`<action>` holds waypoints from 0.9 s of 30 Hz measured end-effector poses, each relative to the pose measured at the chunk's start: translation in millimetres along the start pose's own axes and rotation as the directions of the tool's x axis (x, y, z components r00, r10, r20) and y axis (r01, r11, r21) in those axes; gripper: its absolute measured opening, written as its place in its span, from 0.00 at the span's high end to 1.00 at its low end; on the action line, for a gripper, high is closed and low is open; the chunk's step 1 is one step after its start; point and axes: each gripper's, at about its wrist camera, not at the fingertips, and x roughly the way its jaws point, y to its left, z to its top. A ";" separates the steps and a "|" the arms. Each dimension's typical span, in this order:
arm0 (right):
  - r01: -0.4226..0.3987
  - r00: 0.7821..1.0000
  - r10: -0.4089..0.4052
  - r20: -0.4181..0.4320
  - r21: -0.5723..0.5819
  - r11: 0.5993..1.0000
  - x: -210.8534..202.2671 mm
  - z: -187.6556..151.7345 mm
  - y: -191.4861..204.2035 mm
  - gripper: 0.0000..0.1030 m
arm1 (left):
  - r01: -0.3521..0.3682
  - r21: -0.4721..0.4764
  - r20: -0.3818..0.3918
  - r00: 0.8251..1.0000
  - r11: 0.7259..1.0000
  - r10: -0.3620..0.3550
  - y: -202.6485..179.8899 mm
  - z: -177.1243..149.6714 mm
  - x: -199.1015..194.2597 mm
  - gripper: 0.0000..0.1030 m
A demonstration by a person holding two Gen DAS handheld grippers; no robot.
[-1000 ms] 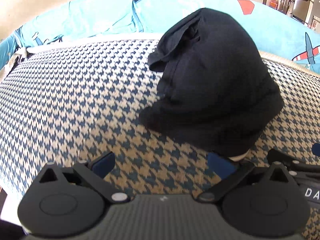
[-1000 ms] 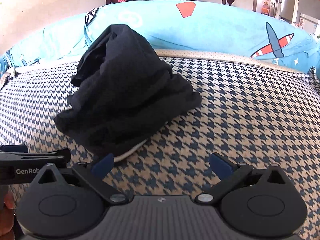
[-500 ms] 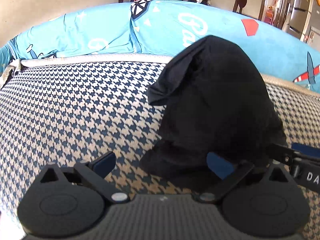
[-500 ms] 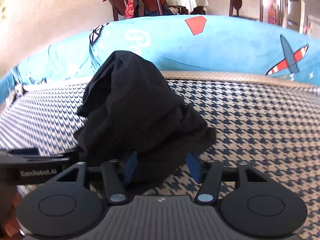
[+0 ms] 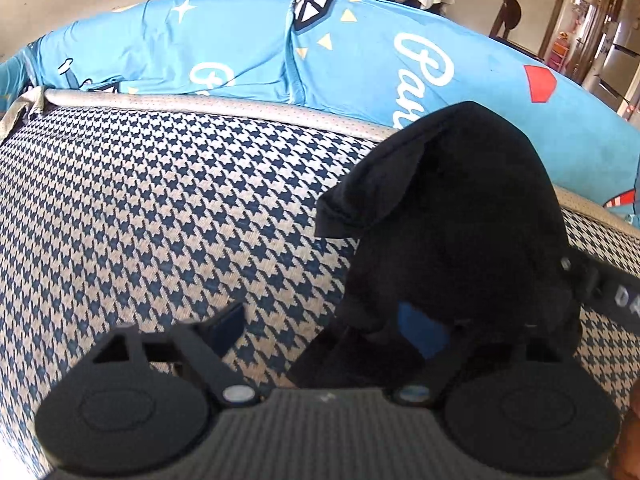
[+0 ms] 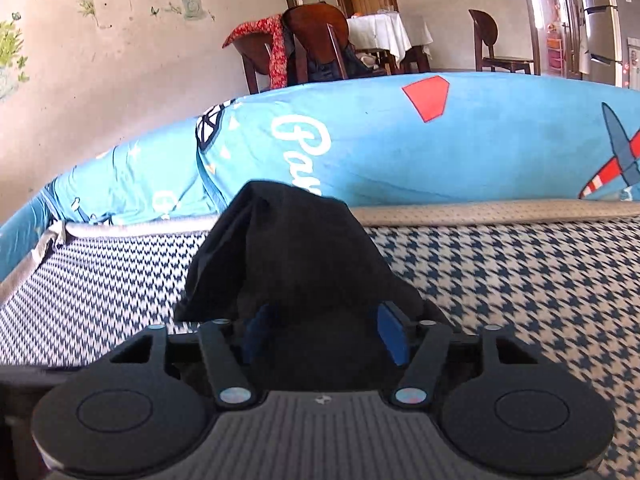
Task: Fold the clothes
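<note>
Garment (image 6: pixel 296 264) bunched, unfolded; R gripper (image 6: pixel 326 334) half-closed around hem, L gripper (image 5: pixel 324 334) wide open, empty. Next: clamp, spread flat.

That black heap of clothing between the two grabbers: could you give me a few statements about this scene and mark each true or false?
1. The black garment lies bunched in a heap, not flat. True.
2. It rests on a plain white sheet. False: the cover under it is a blue and cream houndstooth check.
3. The right gripper has cloth between its jaws. True.
4. The left gripper has its jaws pressed together. False: they stand wide apart, with the garment's edge over one of them.
5. A bright blue printed cushion runs behind the garment. True.
</note>
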 end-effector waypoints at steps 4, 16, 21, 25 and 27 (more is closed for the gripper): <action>0.006 1.000 -0.006 0.005 -0.003 1.000 11.9 0.9 1.3 0.37 | 0.003 0.014 0.025 1.000 1.000 -0.004 -1.9 -0.5 -5.9 0.00; 0.000 1.000 0.000 0.007 -0.007 1.000 0.5 -11.3 1.3 0.93 | -0.030 0.014 0.020 0.999 0.999 0.029 -6.9 -8.9 -4.2 0.00; 0.074 0.997 -0.074 0.028 0.007 0.997 -20.6 -10.6 -3.8 0.94 | -0.025 0.015 0.025 0.999 1.000 0.025 -9.0 -10.9 -6.9 0.00; 0.156 0.988 -0.155 -0.009 0.014 0.988 -30.3 -14.0 -10.8 0.95 | -0.033 0.028 0.039 0.999 0.999 0.032 -14.0 -11.2 -8.2 0.00; 0.193 0.981 -0.193 -0.025 0.016 0.981 -35.0 -16.6 -14.3 0.95 | -0.039 0.036 0.048 0.998 0.999 0.037 -17.5 -11.4 -9.2 0.00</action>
